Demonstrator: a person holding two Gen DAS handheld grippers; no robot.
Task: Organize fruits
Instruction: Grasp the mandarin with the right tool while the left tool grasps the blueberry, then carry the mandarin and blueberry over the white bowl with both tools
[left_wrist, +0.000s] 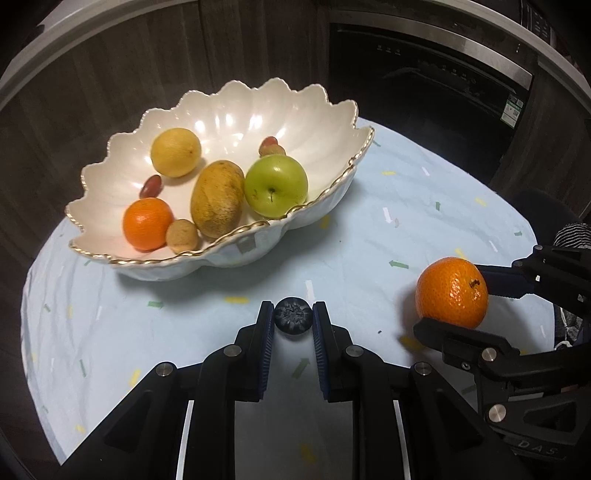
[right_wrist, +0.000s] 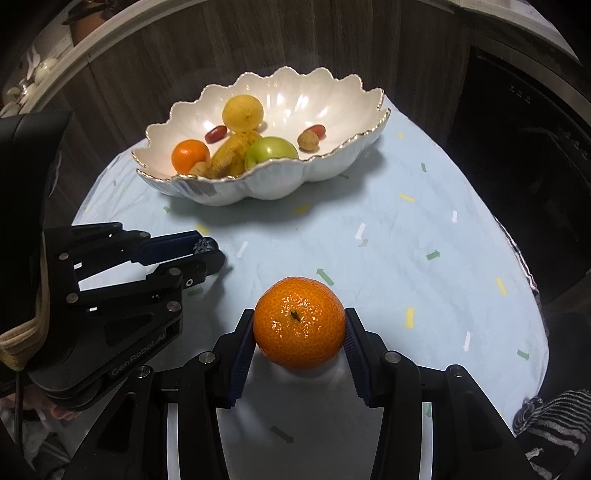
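Observation:
My left gripper (left_wrist: 293, 314) is shut on a small dark blueberry (left_wrist: 293, 318) just above the table; it also shows in the right wrist view (right_wrist: 205, 248). My right gripper (right_wrist: 300, 326) is shut on an orange tangerine (right_wrist: 300, 328), which also shows in the left wrist view (left_wrist: 451, 292). A white scalloped bowl (left_wrist: 321, 206) with a gold rim stands behind. It holds a lemon (left_wrist: 176, 152), a brown-yellow mango (left_wrist: 218, 198), a green apple (left_wrist: 276, 185), another tangerine (left_wrist: 147, 223), a walnut (left_wrist: 182, 236) and red grapes (left_wrist: 150, 185).
The round table has a pale blue cloth (left_wrist: 424, 199) with small arrow prints. Dark wood panels and a black oven (left_wrist: 436, 74) stand behind it. A striped sleeve (right_wrist: 554, 417) is at the right edge.

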